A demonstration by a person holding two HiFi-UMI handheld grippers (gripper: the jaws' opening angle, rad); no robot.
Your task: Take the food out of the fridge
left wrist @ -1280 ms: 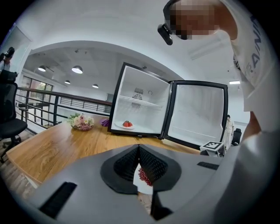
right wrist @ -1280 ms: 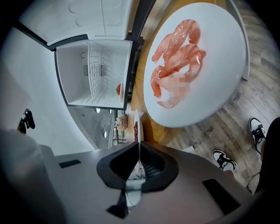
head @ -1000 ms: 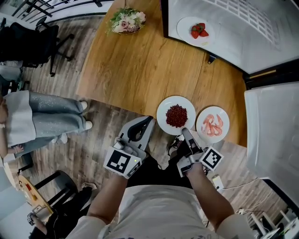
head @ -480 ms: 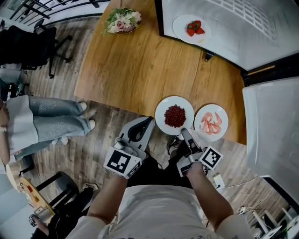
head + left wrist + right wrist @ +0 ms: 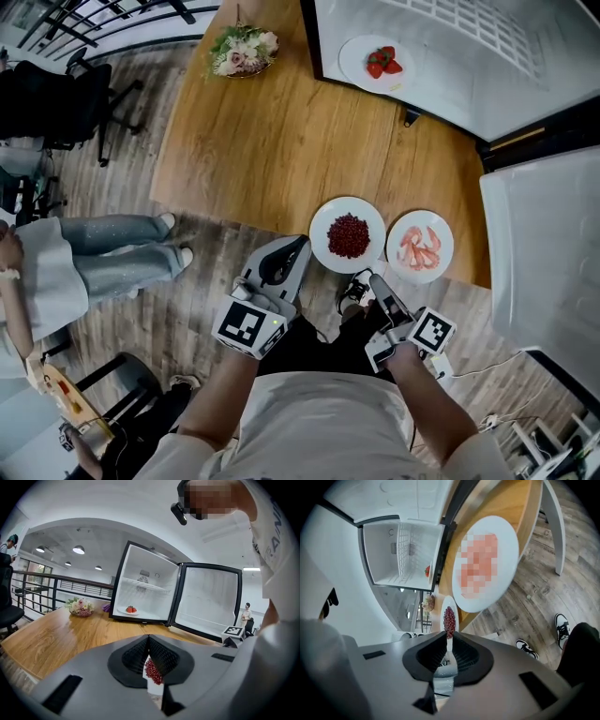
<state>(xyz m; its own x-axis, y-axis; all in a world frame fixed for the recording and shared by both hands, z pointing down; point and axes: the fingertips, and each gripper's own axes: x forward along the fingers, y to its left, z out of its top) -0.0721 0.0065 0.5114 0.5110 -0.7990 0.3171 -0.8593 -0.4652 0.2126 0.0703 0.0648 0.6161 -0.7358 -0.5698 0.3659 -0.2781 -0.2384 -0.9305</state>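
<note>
A white plate of red seeds (image 5: 348, 234) and a white plate of shrimp (image 5: 420, 247) sit side by side at the wooden table's near edge. A third plate with strawberries (image 5: 380, 62) lies inside the open fridge (image 5: 450, 47), also visible as the strawberry plate (image 5: 131, 611). My right gripper (image 5: 373, 278), turned on its side, sits just short of the seed plate's rim. Its jaws stand a narrow way apart, and the seed plate (image 5: 449, 616) shows edge-on ahead of them. My left gripper (image 5: 292, 249) hovers over the floor left of that plate, shut and empty.
A bowl of flowers (image 5: 242, 47) stands at the table's far left corner. The fridge door (image 5: 544, 262) hangs open to the right. A seated person's legs (image 5: 131, 246) are on the floor at left, beside black chairs (image 5: 66, 98).
My right gripper has drawn back a little from the seed plate's rim. The plates stay put. The seated person's legs have shifted left.
</note>
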